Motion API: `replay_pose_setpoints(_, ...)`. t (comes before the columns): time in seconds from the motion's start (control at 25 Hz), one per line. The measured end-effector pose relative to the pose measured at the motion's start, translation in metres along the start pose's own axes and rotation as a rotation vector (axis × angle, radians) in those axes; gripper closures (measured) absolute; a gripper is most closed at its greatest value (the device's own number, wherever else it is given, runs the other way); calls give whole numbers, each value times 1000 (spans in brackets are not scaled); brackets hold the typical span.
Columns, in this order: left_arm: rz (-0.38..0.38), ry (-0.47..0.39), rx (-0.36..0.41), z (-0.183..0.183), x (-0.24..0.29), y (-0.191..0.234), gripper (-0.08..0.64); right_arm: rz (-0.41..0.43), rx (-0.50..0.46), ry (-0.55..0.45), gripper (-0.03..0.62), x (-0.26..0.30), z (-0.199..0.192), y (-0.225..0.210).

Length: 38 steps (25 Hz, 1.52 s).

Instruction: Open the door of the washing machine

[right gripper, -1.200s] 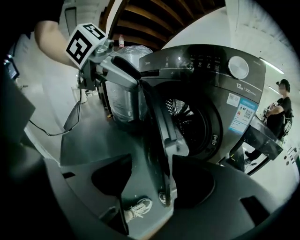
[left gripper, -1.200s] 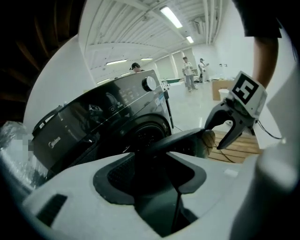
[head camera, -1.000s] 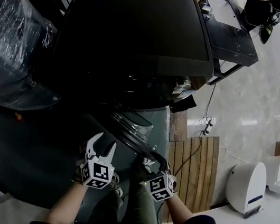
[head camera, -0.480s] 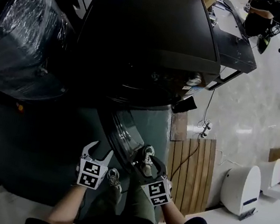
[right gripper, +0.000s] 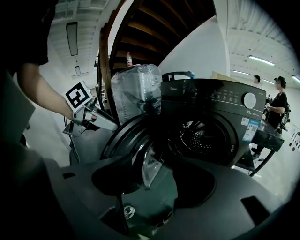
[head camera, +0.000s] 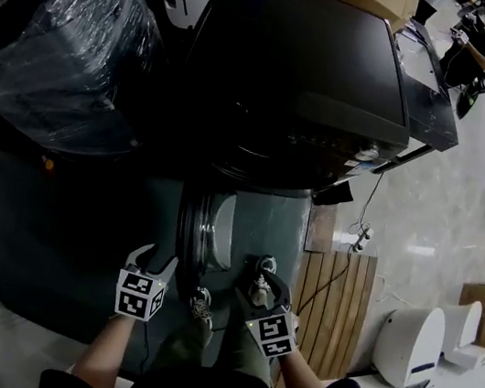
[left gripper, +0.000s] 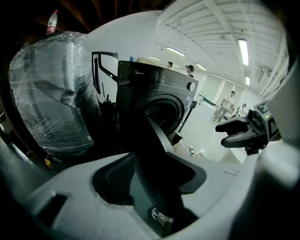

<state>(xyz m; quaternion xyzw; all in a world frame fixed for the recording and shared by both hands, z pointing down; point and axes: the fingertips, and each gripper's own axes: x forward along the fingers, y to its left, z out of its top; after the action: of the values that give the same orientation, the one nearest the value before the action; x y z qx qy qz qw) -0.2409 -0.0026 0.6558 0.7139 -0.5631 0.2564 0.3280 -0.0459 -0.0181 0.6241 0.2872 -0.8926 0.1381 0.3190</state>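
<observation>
Door [head camera: 206, 240] swung out edge-on from washer [head camera: 302, 69], nearer left gripper [head camera: 153, 263], jaws wide, just narrowed slightly, empty; right gripper [head camera: 261, 287] likewise agape, empty.

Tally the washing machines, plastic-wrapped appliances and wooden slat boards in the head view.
Washing machine: 1
Plastic-wrapped appliance: 1
Wooden slat board: 1
Total: 3

The drum opening [right gripper: 206, 133] of the washing machine [head camera: 300, 78] is exposed and unobstructed. The space in front of the washing machine is split by the open door [head camera: 208, 229], which projects outward. Passage at its left is blocked by a plastic-wrapped bulk [head camera: 64, 46]. The floor [head camera: 59, 231] in front is passable.
</observation>
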Motion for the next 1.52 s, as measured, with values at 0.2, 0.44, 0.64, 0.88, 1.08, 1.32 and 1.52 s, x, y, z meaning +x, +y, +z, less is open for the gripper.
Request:
replay_pose_setpoints(0.2, 66, -10, -34, -8, -16, 38, 344, 35, -33, -11, 322, 18, 19, 20)
replay_pose_setpoints(0.44, 137, -42, -58, -8, -30, 79, 364, 92, -70, -23, 322, 44, 45, 46)
replay_pose_setpoints(0.64, 181, -62, -59, -8, -39, 121, 374, 130, -97, -35, 324, 62, 62, 67)
replay_pose_setpoints(0.88, 239, -73, -51, 0, -44, 168, 404, 151, -122, -38, 324, 74, 73, 77)
replay_pose_setpoints(1.08, 285, -85, -10, 12, -41, 202, 475, 143, -127, -31, 324, 72, 73, 79)
replay_pose_setpoints(1.32, 333, -48, 43, 27, -31, 241, 541, 120, -127, -21, 325, 65, 70, 75)
replay_pose_setpoints(1.52, 367, 0, 40, 39, -21, 274, 541, 103, -120, -6, 328, 62, 66, 70)
